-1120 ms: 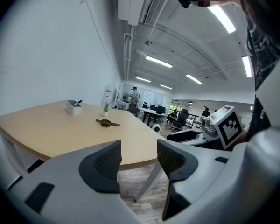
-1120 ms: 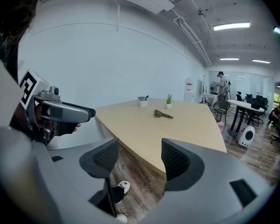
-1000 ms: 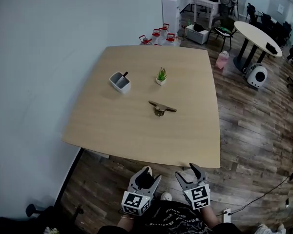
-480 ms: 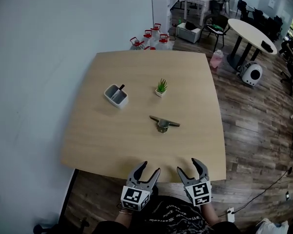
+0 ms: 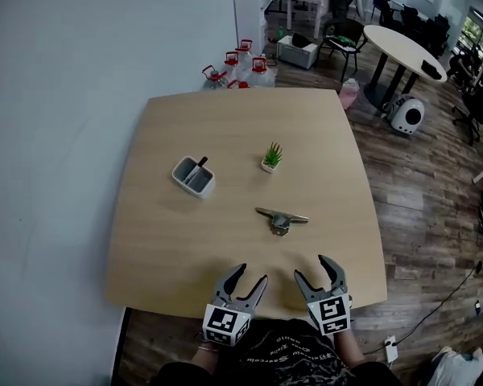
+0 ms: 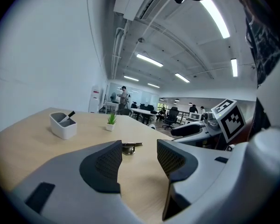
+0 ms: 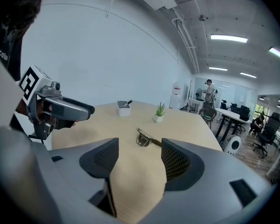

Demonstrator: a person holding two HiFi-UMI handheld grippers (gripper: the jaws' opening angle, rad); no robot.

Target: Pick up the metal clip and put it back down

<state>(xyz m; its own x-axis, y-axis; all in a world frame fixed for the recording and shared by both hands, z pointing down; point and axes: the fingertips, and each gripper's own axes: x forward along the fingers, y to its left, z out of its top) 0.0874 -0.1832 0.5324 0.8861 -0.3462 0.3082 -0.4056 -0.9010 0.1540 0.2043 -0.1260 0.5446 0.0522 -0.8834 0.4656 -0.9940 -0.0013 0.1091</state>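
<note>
Lying flat on the light wood table (image 5: 169, 240), the metal clip (image 5: 282, 219) is seen right of centre, w/ its long handle running left-right in the head view. It is touched by neither gripper. The left gripper (image 5: 251, 275) & right gripper (image 5: 312, 268) are held side by side over the near table edge, both short of the clip. In the left gripper view the fingers (image 6: 105, 164) are found apart, w/ only bare tabletop between them; the clip is seen beyond, approx. in line w/ the gap. In the right gripper view the fingers (image 7: 177, 160) are likewise spread, nothing held, w/ the clip ahead past the tips. A small potted plant (image 5: 271, 157) is set beyond the clip, & a white pen holder (image 5: 194, 175) is placed further left; both are apart from the clip. Red-capped water jugs (image 5: 240, 61) are grouped on the floor (image 5: 419, 183) past the far table edge.
</note>
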